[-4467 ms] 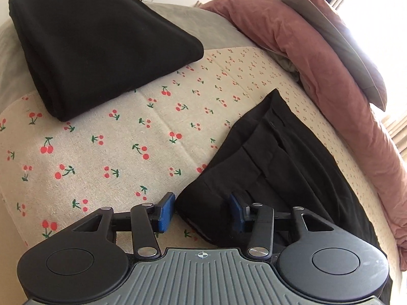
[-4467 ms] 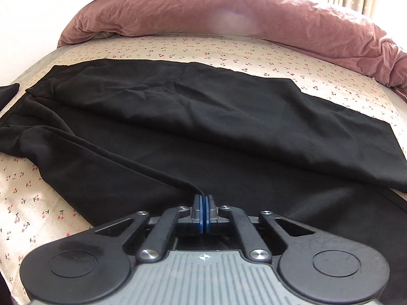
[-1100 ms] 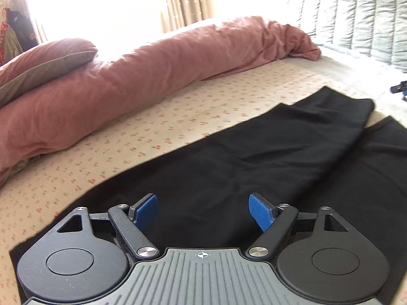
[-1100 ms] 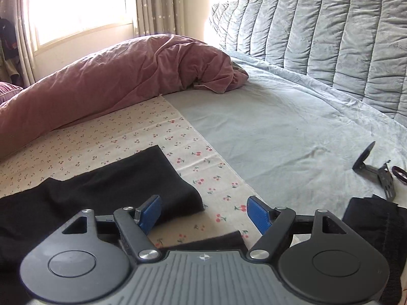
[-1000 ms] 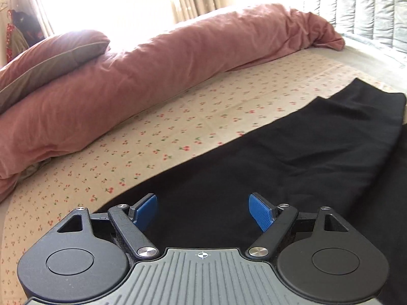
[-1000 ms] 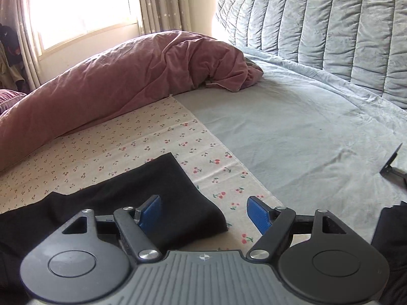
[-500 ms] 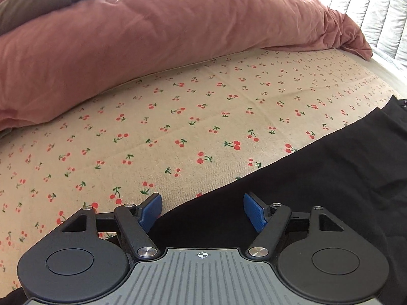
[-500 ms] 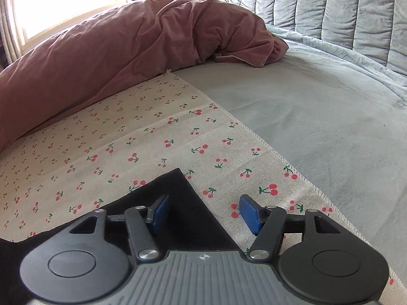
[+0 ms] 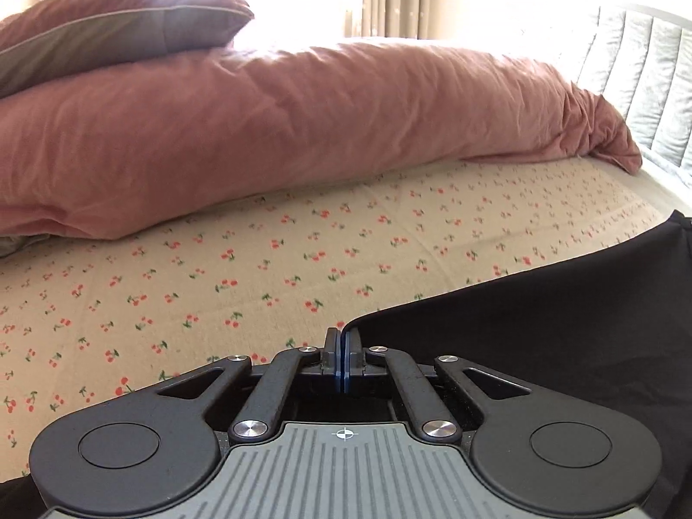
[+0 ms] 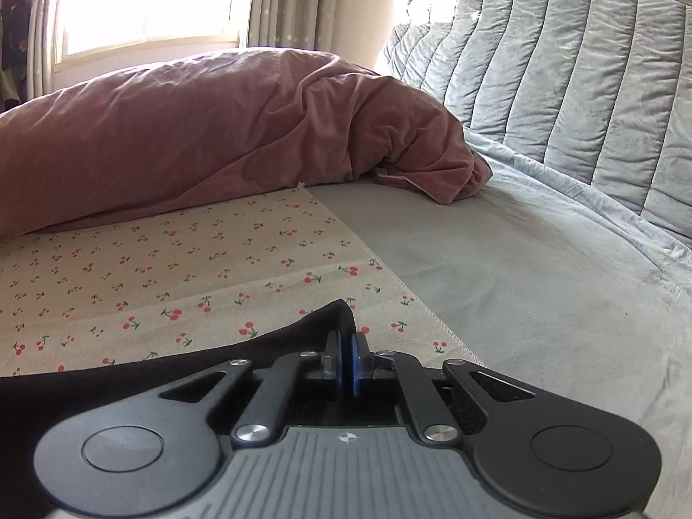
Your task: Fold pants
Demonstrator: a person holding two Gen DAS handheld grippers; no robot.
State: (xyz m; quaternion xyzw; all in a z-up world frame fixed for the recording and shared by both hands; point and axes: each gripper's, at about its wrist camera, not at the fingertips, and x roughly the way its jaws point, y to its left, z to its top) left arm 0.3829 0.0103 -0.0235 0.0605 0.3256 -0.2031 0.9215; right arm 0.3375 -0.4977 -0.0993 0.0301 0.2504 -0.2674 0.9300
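- Both claws are pinching the far edge of the black pants (image 9: 540, 346) lying on the cherry-print bed sheet (image 9: 259, 268): left claw (image 9: 341, 361) mid-edge, right claw (image 10: 346, 365) at the corner.
- Judging the fold: lifting both evenly, keeping the edge taut.

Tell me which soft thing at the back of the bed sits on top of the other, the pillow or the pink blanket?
The pillow, pink with a grey side, sits on top. It rests on the long pink blanket, which lies straight on the bed.

Black linkage tool (image 9: 342, 348) with blue pads (image 10: 357, 363), silver screws, ribbed grey body, white crosshair mark.
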